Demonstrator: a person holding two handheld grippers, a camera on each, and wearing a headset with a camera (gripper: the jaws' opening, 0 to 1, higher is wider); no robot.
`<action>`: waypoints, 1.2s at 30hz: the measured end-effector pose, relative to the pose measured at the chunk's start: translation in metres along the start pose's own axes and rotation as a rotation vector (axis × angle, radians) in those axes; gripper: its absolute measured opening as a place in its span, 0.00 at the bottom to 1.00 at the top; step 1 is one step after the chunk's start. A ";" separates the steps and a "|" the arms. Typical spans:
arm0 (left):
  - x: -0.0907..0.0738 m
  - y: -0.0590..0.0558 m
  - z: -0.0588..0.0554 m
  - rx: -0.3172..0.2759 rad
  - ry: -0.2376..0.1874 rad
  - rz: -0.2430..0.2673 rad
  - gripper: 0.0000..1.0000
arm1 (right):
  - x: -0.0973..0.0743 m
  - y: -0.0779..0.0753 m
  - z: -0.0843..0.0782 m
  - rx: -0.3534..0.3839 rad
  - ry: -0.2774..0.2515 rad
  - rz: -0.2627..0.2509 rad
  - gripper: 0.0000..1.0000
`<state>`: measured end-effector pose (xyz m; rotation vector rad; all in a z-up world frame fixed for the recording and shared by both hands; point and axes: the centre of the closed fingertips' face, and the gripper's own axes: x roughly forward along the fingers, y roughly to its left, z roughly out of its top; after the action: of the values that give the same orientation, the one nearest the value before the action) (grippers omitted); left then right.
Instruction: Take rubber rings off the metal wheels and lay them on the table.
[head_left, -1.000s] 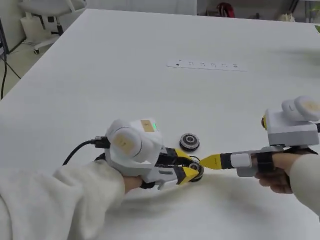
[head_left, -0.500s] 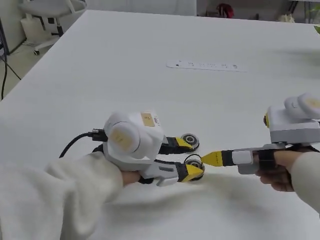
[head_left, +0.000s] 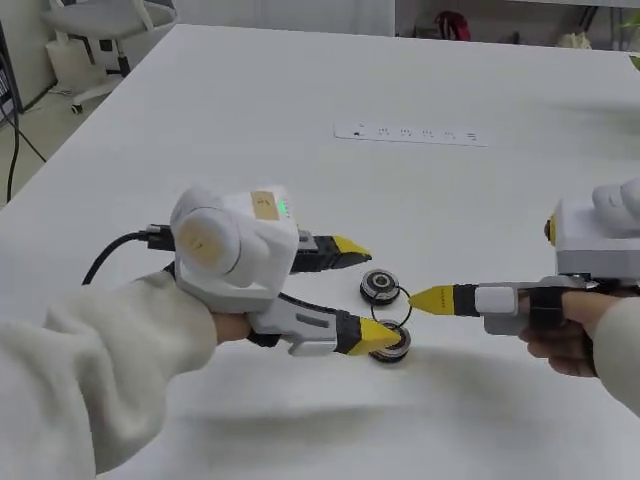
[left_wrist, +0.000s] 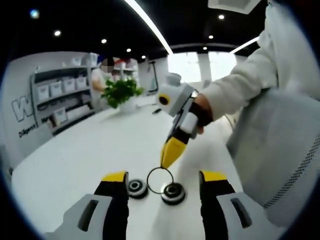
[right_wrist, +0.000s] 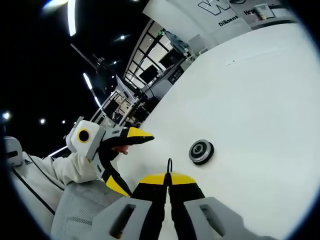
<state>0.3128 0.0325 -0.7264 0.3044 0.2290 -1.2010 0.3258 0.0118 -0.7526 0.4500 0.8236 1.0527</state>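
Pinching one rubber ring (left_wrist: 160, 168) in my right gripper (head_left: 420, 298), jaws closed; it's off, between near wheel (head_left: 392, 346) and far wheel (head_left: 380, 286), not yet released onto the table (head_left: 300, 100). Left gripper (head_left: 362, 290) gapes around them. Can't tell what rings remain.

Holding left hand-held gripper (head_left: 362, 290) level, jaws spread wide, pointing right. Holding right hand-held gripper (head_left: 425, 298) level, pointing left, jaws pressed together on thin rubber ring (right_wrist: 170, 166), tip just beside the left's open gap. Fleecy white sleeves (head_left: 100, 370) over both forearms.
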 end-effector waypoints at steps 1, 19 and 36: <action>-0.002 0.001 0.003 0.000 -0.005 0.000 0.59 | -0.001 0.001 0.002 0.001 -0.008 0.003 0.00; -0.035 0.005 0.034 -0.045 -0.098 0.021 0.95 | -0.004 0.022 0.025 -0.030 -0.084 0.055 0.00; -0.068 0.010 0.012 -0.091 -0.081 0.100 1.00 | 0.002 0.043 0.029 -0.062 -0.090 0.116 0.00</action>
<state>0.2988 0.0909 -0.6910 0.1857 0.1949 -1.0984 0.3235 0.0338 -0.7061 0.4939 0.6898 1.1540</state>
